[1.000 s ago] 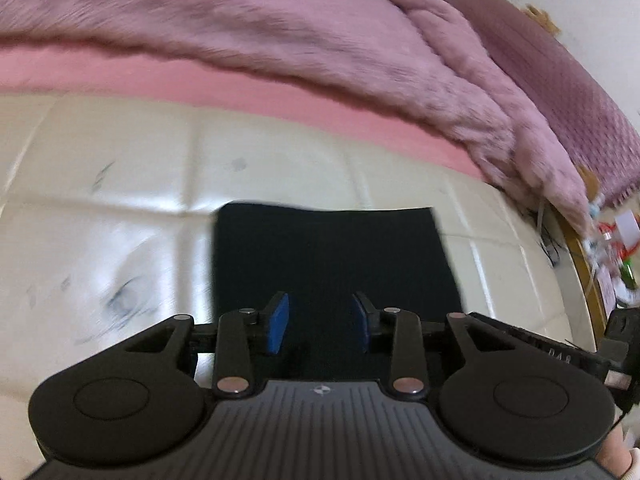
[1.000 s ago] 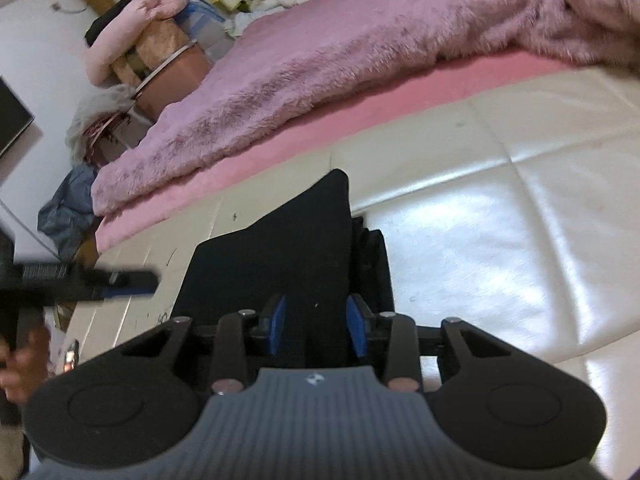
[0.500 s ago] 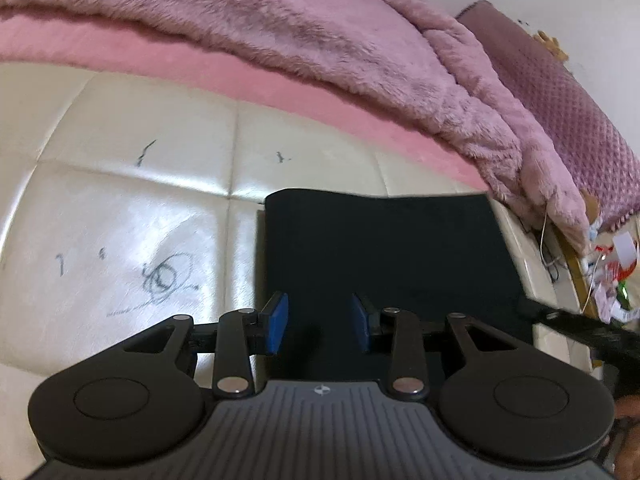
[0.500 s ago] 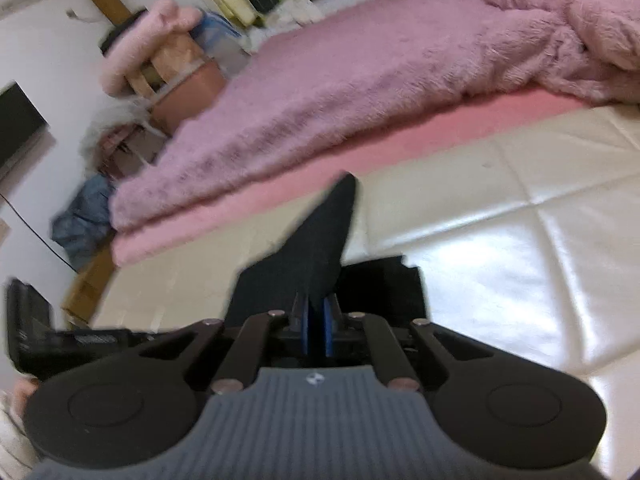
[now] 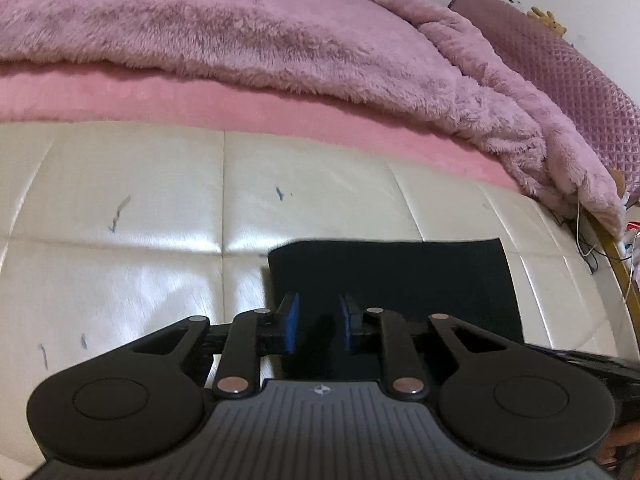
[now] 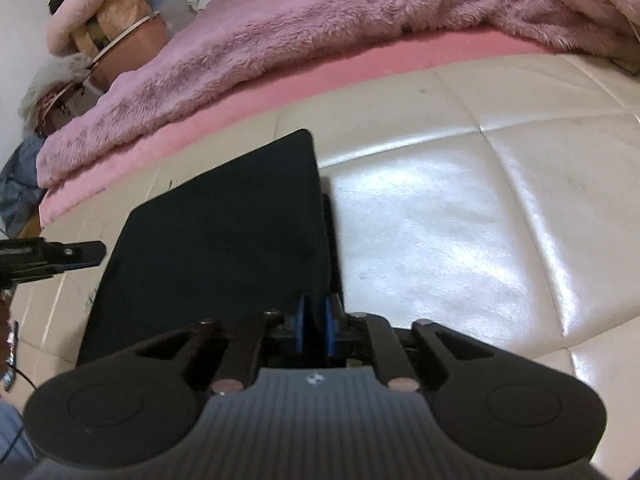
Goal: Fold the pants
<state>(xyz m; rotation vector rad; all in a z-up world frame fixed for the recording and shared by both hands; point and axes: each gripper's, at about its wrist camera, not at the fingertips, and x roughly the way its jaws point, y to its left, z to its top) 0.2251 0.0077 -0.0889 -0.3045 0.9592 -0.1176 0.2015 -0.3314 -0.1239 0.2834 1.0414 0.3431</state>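
Pants (image 5: pixel 392 280): matt black cloth, smooth. Bench (image 5: pixel 120 280): glossy cream leather-like padding, stitched seams, pen marks. Blanket (image 5: pixel 240 40): shaggy pink fur. Gripper (image 5: pixel 318 322): matt black plastic, blue pads (image 5: pixel 291 322), metal pins.

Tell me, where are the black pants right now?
The black pants lie folded on the cream quilted surface, below the pink blanket.

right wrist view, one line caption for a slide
Right gripper at the near edge of folded black pants on a cream quilted surface.
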